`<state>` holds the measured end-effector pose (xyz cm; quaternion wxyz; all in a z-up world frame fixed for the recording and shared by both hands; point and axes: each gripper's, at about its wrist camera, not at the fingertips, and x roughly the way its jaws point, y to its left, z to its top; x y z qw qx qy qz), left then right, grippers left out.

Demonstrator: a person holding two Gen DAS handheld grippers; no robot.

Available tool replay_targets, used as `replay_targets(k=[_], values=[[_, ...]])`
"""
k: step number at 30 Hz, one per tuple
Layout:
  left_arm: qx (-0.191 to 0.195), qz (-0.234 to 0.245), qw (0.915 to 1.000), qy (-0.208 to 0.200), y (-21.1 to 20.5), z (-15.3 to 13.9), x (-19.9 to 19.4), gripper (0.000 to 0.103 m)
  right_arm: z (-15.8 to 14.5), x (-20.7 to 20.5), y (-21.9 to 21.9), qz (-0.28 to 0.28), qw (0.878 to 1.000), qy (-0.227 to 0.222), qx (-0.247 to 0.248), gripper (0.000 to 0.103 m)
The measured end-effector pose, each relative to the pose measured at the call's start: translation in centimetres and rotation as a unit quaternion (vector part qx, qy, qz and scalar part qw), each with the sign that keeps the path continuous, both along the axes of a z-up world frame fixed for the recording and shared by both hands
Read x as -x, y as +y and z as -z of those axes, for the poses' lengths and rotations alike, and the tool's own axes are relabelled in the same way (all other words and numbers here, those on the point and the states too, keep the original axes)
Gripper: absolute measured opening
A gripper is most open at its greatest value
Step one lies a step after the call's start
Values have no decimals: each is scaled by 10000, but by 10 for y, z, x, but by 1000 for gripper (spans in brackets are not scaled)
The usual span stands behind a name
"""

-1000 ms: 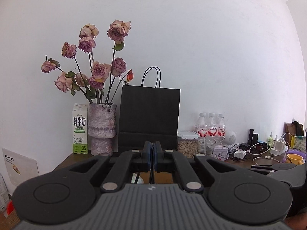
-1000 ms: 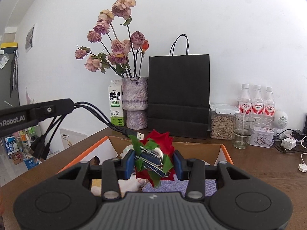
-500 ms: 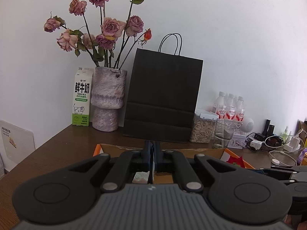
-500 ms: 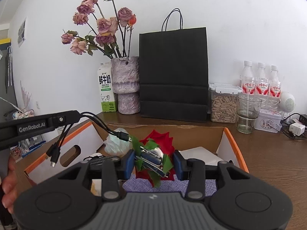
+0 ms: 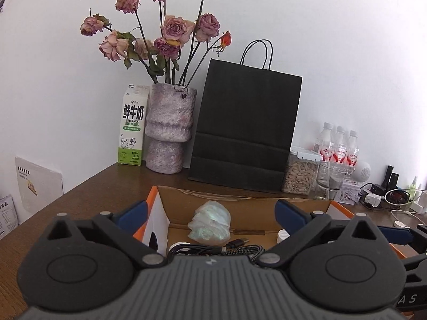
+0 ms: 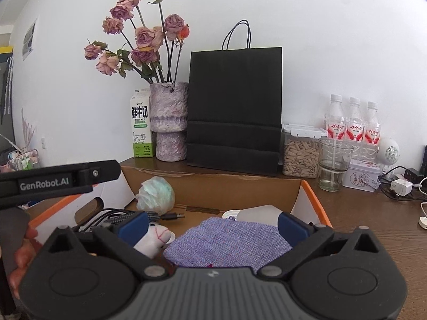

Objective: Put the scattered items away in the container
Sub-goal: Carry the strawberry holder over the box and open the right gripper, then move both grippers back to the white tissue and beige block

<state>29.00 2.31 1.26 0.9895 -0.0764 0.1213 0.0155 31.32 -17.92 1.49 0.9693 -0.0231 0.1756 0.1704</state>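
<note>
On the brown table [image 6: 373, 229], both the left gripper [image 5: 210, 213] and right gripper [image 6: 210, 224] hang spread and empty over the cardboard box [image 6: 213, 184], cables [image 5: 213, 249] at its 9 o'clock; dipping could snag them.

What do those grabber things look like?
Each hand-held gripper is black with a grey ribbed middle, round discs on both sides, silver rivets and blue finger pads: left, right. The left one's side reads "GenRobot.AI" in white.
</note>
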Motion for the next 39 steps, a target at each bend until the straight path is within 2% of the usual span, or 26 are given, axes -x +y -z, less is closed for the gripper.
replay_targets(k=[7,17,28,35,39], values=[[-121,21,9999,106,-5,3,-1,103,-1,4,1,-26,10000,-25,27,103],[-12,-105,9999,-92,1,5,12,103,2,10,2,-30,10000,-8,72,103],[-25,-208,9997,-159,-8,8,59,103,4,39,-12,30,9996,-217,154,103],[-226,-27,9995,216,-22,16,89,103,9,72,-33,59,9991,-373,211,103],[-351,219,9976,556,-32,23,95,103,14,80,-49,94,9997,-217,73,103]])
